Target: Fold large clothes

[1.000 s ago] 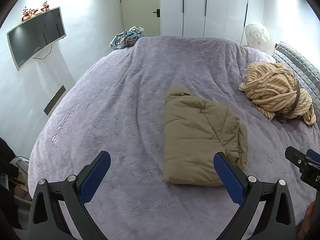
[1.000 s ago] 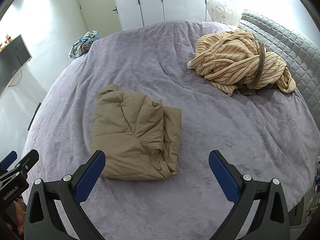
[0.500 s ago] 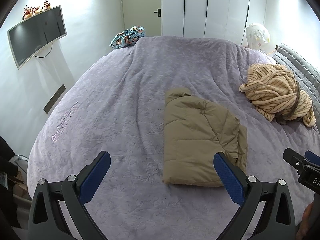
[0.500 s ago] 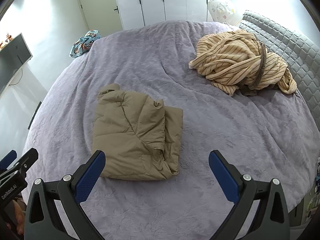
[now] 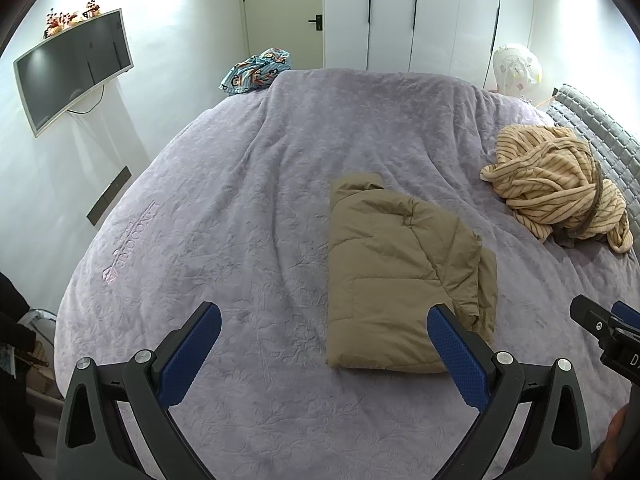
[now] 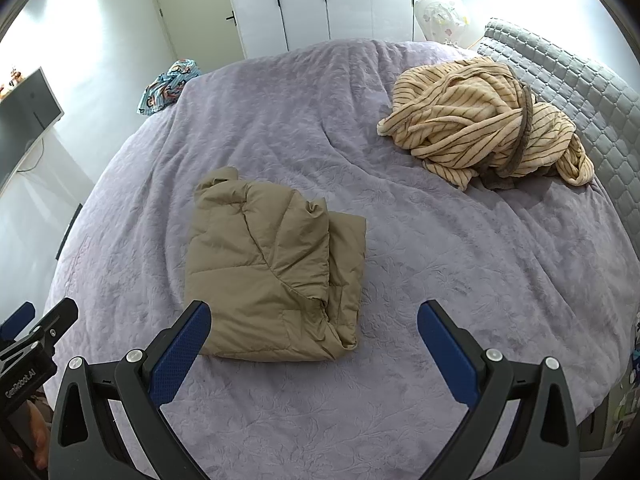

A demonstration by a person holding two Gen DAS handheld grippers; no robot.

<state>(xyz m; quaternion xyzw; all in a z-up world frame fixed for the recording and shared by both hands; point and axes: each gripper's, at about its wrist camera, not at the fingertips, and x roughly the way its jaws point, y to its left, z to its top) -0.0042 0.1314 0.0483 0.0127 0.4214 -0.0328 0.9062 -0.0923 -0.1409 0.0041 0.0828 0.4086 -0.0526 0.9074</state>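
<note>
A wide bed [image 5: 240, 208] fills the room, spread with a lavender quilted cover that has a leafy stitched pattern. A grey padded headboard [image 6: 568, 80] runs along its right side. Beyond the far edge stand white wardrobe doors [image 5: 420, 16] and a closed door [image 5: 288, 12], and a flat screen [image 5: 72, 68] hangs tilted on the left wall.

On the cover, a little right of the middle, lies the folded tan puffer jacket [image 5: 400, 280], a flat rectangle with a doubled edge showing along its right side. Well apart from it, up near the headboard, a striped cream robe [image 6: 484, 120] sits in a loose heap with a dark belt looped over it. A small bundle of blue patterned fabric [image 5: 256, 70] rests at the far left corner of the bed.

The left gripper [image 5: 324, 332] hovers above the near edge of the bed, jaws spread wide and empty, its right pad just in front of the jacket's near corner. The right gripper [image 6: 314, 330] hangs likewise, jaws wide apart and holding nothing, its left pad over the jacket's near left edge.
</note>
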